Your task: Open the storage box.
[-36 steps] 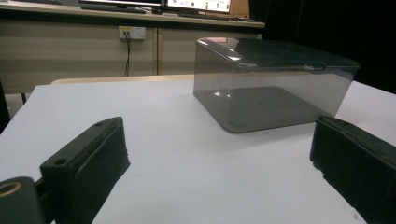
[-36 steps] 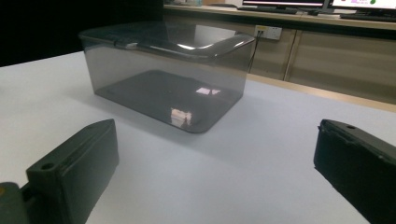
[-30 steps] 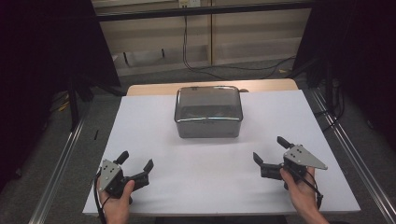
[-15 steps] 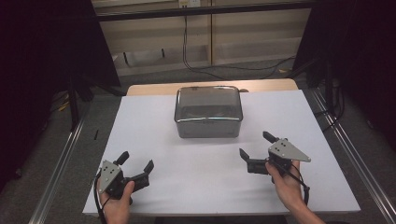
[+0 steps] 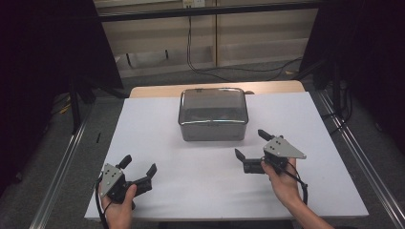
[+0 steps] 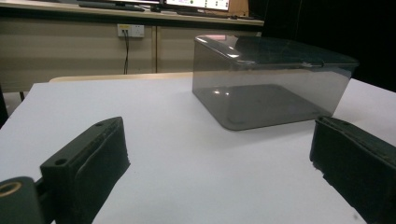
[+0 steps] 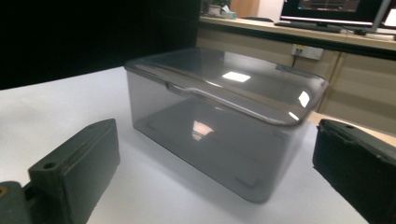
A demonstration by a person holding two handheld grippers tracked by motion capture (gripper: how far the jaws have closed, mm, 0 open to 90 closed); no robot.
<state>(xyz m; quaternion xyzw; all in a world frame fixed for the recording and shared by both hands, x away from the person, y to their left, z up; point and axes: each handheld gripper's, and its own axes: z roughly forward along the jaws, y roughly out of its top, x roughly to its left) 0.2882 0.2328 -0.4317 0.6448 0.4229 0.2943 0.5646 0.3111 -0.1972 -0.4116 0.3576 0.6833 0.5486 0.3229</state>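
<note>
Reaching toward the smoky, lidded plastic box (image 5: 213,114) looks like the step in hand: it sits at centre frame in the high view, on the far half of the white worktop (image 5: 157,124), lid closed. The right gripper (image 5: 251,148), jaws apart and empty, sits just below and right of the box; the left gripper (image 5: 139,168), jaws also apart, rests at lower left, well apart from it. To do this well, the right jaws should probably approach level and square to the near corner, staying wide until they straddle the lid's lip.
</note>
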